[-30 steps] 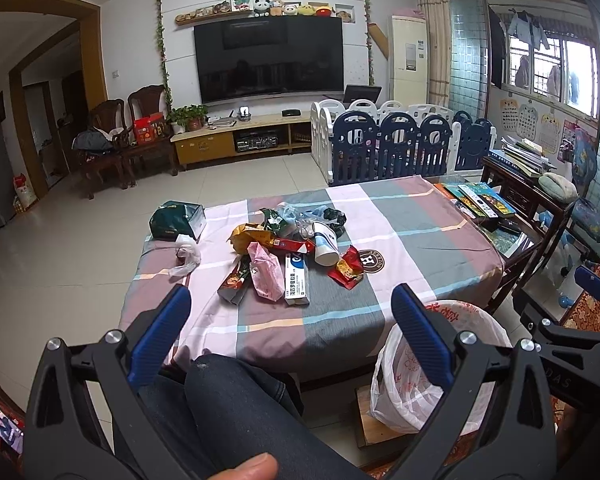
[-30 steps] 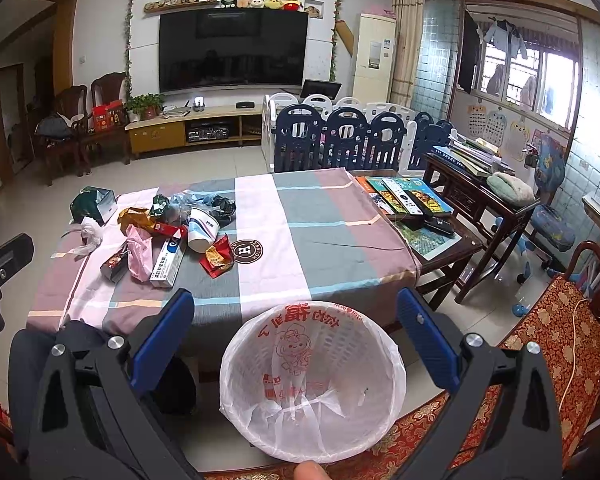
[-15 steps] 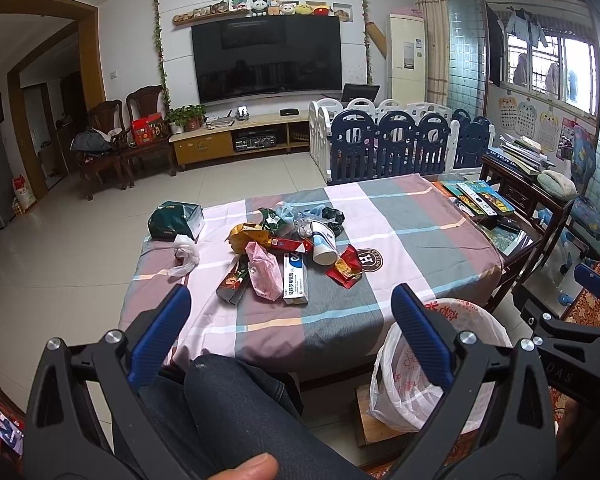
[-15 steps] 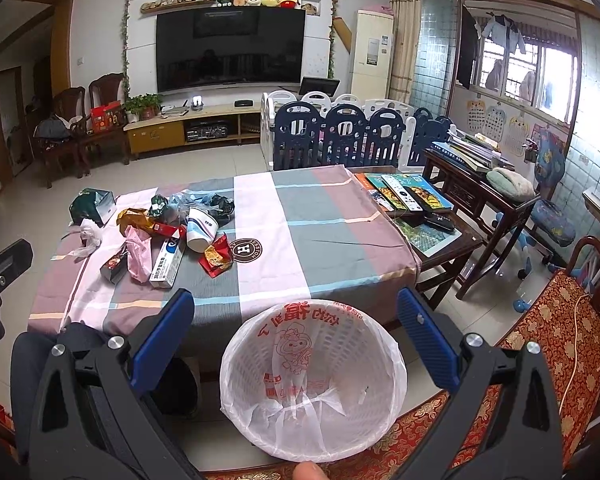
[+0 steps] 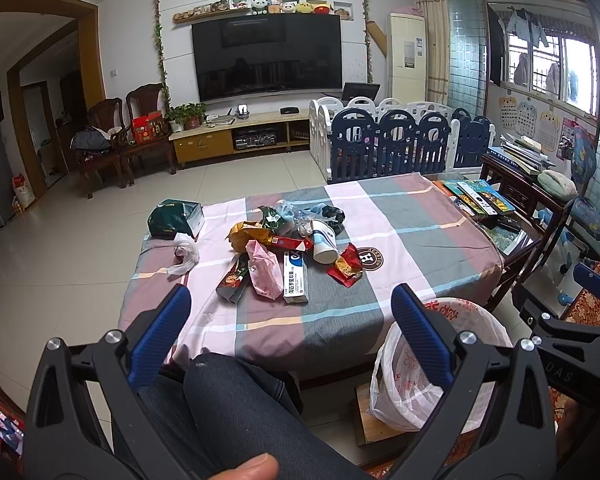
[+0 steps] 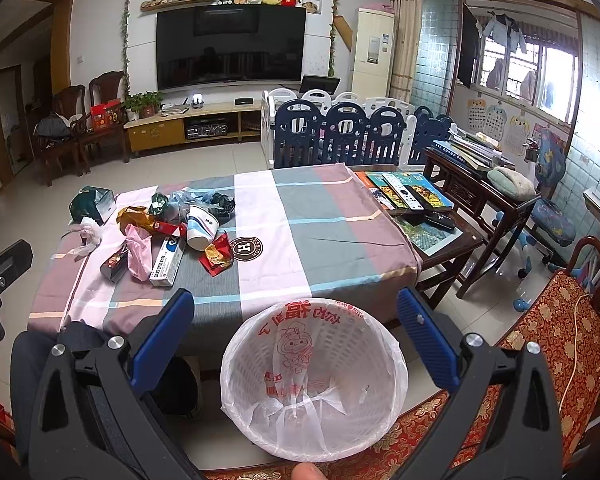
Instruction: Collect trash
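A heap of trash lies on the left half of the table: a white paper cup [image 5: 325, 241] [image 6: 201, 227], a white and blue box [image 5: 295, 277] [image 6: 167, 261], a pink wrapper [image 5: 265, 274], a red wrapper [image 5: 346, 266] [image 6: 217, 255] and a white plastic bag [image 5: 184, 255]. A white bin lined with a plastic bag [image 6: 314, 376] [image 5: 428, 364] stands on the floor at the table's near edge. My left gripper [image 5: 290, 326] is open and empty, held back from the table above my knee. My right gripper [image 6: 294, 330] is open and empty above the bin.
The table has a plaid cloth [image 5: 400, 240]. A dark green box [image 5: 174, 220] sits at its far left corner. Books and remotes [image 6: 412, 192] lie on a side table to the right. A blue and white playpen [image 5: 396, 144] stands behind. A red patterned seat [image 6: 540, 344] is at right.
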A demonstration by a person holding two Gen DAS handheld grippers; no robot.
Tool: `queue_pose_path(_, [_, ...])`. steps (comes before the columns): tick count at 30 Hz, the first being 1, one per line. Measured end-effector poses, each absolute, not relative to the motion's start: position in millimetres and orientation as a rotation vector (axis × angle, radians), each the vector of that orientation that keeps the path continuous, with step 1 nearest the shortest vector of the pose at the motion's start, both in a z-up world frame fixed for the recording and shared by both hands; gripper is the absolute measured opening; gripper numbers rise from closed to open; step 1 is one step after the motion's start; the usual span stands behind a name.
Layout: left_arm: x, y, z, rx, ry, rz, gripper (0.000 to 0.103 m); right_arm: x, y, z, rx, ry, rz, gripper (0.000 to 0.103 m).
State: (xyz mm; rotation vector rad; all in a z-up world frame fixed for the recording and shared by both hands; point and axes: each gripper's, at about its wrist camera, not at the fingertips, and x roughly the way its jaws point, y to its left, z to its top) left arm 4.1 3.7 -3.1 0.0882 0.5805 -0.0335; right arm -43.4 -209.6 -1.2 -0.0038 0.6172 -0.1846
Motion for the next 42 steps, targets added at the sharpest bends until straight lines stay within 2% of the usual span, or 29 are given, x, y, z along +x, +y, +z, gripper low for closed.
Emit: queue_pose_path(42, [4.8, 4.6, -3.0, 0.086, 0.584, -0.034, 0.100, -40.4, -209.3, -3.3, -0.004, 0.628, -0.185, 0.100])
